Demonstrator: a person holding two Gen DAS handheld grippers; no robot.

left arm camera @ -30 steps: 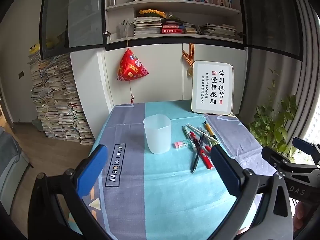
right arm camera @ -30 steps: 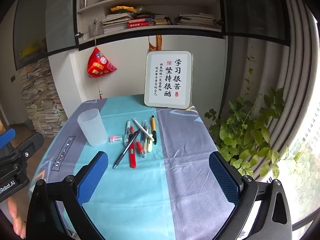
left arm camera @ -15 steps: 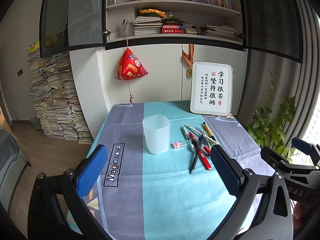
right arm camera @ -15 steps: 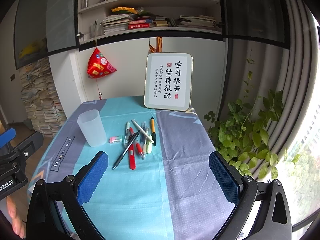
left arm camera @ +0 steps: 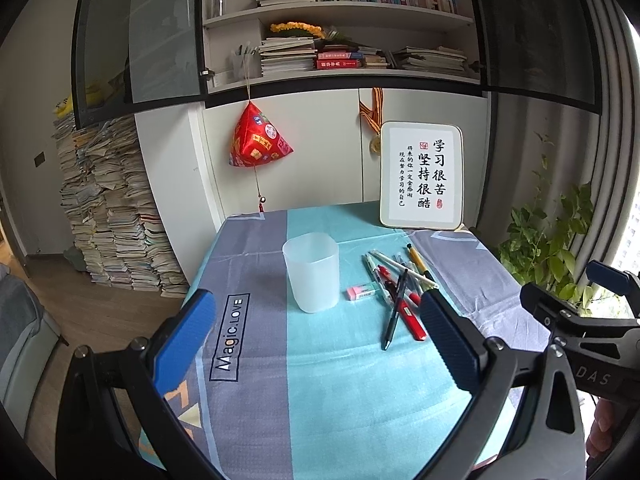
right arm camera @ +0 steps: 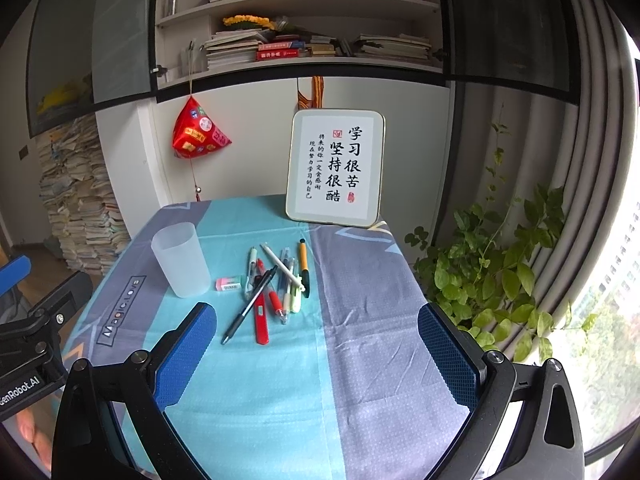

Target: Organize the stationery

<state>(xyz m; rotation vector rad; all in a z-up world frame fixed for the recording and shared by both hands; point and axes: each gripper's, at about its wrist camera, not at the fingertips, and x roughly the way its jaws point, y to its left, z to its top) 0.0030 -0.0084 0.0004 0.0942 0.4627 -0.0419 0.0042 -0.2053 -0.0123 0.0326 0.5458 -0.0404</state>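
Both the left gripper (left arm camera: 316, 336) and the right gripper (right arm camera: 317, 346) hang wide and empty. The pens (right arm camera: 276, 284) lie crossed at three o'clock of the cup (right arm camera: 181, 260); pinching one could drag its neighbours or nudge the eraser (right arm camera: 229, 283), and a careless drop might tip the light cup.

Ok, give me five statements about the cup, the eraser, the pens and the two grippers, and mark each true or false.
1. The translucent cup stands upright and has pens in it. False: it stands upright, but no pens are in it.
2. The pink eraser lies between the cup and the pile of pens. True.
3. The left gripper is shut on the black pen. False: its jaws are wide open, and the pen lies on the tablecloth.
4. The right gripper is open and holds nothing. True.
5. The framed calligraphy sign lies flat on the table. False: it stands up at the table's far edge.
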